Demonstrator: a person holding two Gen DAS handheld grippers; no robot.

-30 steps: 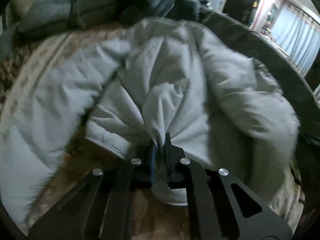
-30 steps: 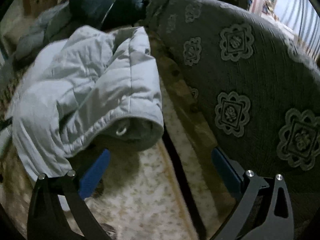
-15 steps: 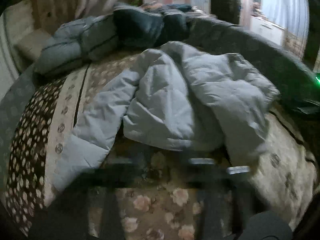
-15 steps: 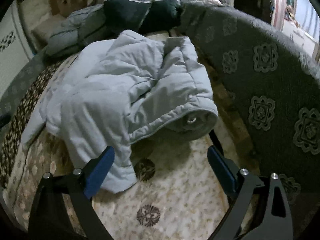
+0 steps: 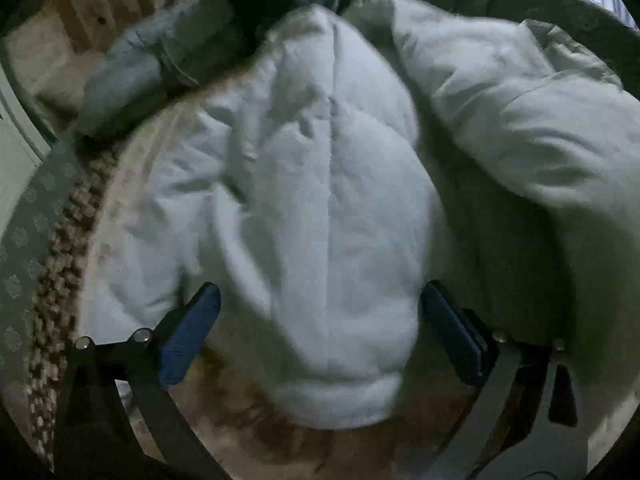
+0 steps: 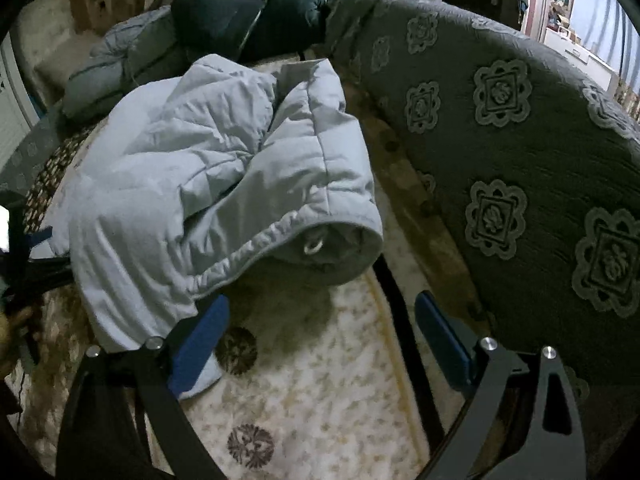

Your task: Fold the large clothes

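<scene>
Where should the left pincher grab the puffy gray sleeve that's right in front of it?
Probably at the sleeve cuff end, coming straight ahead: the open left gripper already has a finger on each side of it. The rounded end lies loose on the sofa seat, narrow enough to pinch flat.

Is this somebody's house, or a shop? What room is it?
Most likely a lived-in room at home. A pale puffy jacket lies on a patterned sofa seat with a dark flower-patterned backrest. More padded coats are piled at the far end, and curtains hang further back.
</scene>
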